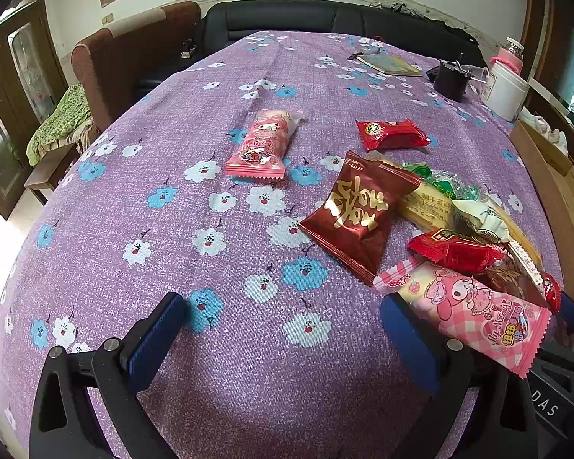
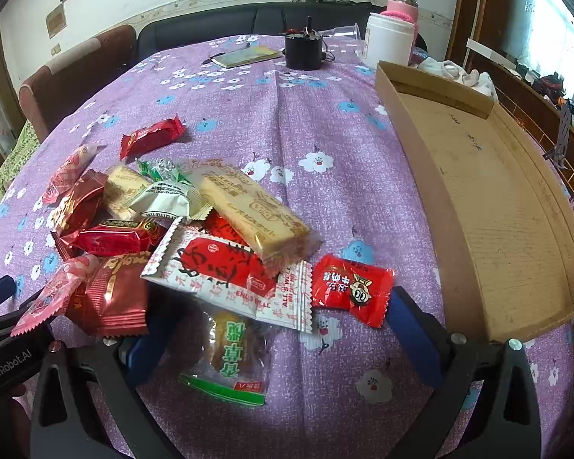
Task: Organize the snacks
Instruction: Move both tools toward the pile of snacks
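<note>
A table draped in a purple floral cloth (image 1: 141,199) is being viewed from both grippers, with a dark sofa (image 1: 287,19) and a brown armchair (image 1: 130,53) being shown behind it. Along the cloth's right side a shallow cardboard tray (image 2: 490,206) is lying, nothing being seen inside it. At the far end a white canister (image 2: 388,40), a pink-sleeved flask (image 2: 401,4), a black pot (image 2: 303,51) and a notebook (image 2: 248,56) are standing or lying.

The snacks are being shown heaped in a pile (image 2: 195,229) left of the tray: a long biscuit pack (image 2: 254,216) is resting across a white-and-red packet (image 2: 229,275), and a small red candy packet (image 2: 350,290) is lying just beside them. A clear pack with green print (image 2: 231,359) is lying between the fingers of the right gripper (image 2: 275,340), whose jaws are being held spread wide and are not closing on it.

The left gripper (image 1: 283,336) is likewise being held released above bare cloth, a pink cartoon packet (image 1: 474,310) overlapping its right finger in view. A similar pink packet (image 1: 262,145) and a red packet (image 1: 392,134) are lying apart from the pile.
</note>
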The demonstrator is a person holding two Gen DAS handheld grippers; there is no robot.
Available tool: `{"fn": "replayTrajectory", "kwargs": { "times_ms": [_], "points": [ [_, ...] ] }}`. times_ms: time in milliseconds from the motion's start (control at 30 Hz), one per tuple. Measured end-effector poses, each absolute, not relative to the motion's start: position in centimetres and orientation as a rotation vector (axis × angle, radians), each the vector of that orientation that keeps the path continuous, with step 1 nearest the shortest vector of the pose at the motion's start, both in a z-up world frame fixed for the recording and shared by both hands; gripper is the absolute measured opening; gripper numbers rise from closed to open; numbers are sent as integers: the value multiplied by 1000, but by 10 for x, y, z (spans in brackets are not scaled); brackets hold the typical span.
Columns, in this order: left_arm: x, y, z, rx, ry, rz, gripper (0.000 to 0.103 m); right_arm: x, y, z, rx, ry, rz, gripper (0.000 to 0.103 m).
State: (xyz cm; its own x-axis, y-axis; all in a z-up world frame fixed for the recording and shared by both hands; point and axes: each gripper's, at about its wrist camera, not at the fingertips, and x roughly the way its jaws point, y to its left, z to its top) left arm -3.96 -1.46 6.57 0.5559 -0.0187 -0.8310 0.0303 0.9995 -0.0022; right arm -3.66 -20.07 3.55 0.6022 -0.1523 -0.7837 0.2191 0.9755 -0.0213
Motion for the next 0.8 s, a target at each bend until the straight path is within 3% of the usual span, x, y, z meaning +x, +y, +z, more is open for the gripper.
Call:
{"fn": "replayTrajectory", "kwargs": {
  "times_ms": [567, 800],
  "points": [
    [-35, -15, 61, 10, 978, -17, 103, -35, -202, 35, 84, 898, -217, 103],
    [-34, -14, 60, 9, 979, -18, 103, -40, -204, 34, 14, 982, -77, 103]
  ]
}}
